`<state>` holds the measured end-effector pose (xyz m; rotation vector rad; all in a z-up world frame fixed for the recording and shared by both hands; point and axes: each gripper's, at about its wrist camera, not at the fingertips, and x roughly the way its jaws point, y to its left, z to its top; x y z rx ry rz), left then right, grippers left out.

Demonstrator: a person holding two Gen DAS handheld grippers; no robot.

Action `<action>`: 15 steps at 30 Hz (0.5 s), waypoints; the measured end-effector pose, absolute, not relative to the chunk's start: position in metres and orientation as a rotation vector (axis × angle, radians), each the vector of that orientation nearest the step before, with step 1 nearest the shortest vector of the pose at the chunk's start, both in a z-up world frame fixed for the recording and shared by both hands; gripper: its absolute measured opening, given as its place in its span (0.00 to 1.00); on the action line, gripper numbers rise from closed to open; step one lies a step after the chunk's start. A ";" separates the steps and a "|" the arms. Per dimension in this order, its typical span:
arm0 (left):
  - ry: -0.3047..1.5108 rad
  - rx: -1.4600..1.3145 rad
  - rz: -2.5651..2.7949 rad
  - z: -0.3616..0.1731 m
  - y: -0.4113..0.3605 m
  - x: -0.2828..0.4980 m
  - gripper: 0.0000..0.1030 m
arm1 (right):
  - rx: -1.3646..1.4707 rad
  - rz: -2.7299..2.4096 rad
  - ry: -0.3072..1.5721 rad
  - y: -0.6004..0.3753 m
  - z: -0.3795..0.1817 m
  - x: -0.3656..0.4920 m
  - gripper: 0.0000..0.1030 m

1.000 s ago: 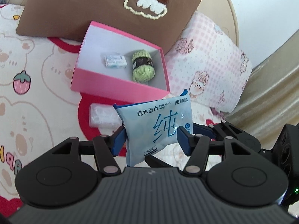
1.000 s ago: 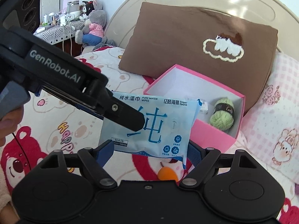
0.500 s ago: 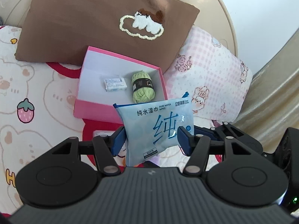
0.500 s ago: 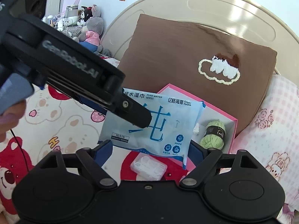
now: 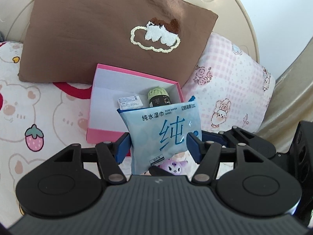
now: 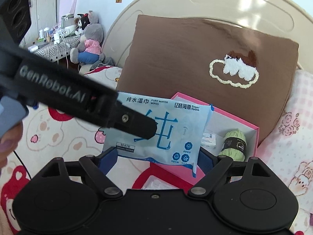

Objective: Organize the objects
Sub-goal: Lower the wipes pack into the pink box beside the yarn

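While held aloft over the bed, the following are recorded.

- Wipes pack (image 5: 162,129) – pale blue, printed side towards both cameras, clear of the sheet (image 5: 39,117). It is seen before the near right part of the box (image 5: 101,137); from the left wrist its top edge covers the lower part of the yarn (image 5: 156,94).
- Left gripper (image 5: 158,145) – clamped on the pack, one blue pad at each side edge. From the right wrist one of its black fingers is seen laid across the pack's printed face.
- Right gripper (image 6: 157,158) – jaws set wide, the lower edge of the pack lying between the pads. Whether the pads press on it cannot be told.
- Box – pink outside, white inside, lidless, set on the sheet against the foot of the brown pillow (image 5: 97,39).
- Yarn – green ball with a dark band, lodged in the box's far right corner.
- Packet (image 5: 130,102) – small, white, flat on the box floor just left of the yarn.
- Pink pillow (image 5: 234,88) – checked, placed right of the box, beside the brown one.
- Purple plush (image 5: 176,164) – partly seen on the bed beneath the left gripper.
- Clear case (image 6: 156,184) – partly seen on the sheet beneath the right gripper.
- Headboard (image 6: 215,4) – cream, curved, behind both pillows.
- Grey plush (image 6: 90,41) – seated beyond the bed, at far left.
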<state>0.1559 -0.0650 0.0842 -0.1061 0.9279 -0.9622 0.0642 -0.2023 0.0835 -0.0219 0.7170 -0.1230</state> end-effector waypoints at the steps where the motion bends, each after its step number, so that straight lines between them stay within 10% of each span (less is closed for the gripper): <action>1: 0.931 -0.104 -0.965 0.083 -0.070 0.159 0.58 | -0.043 -0.127 0.720 -0.204 0.083 0.066 0.86; 15: 1.015 -0.066 -0.912 0.036 -0.162 0.223 0.58 | -0.125 -0.194 0.764 -0.266 0.059 0.123 0.86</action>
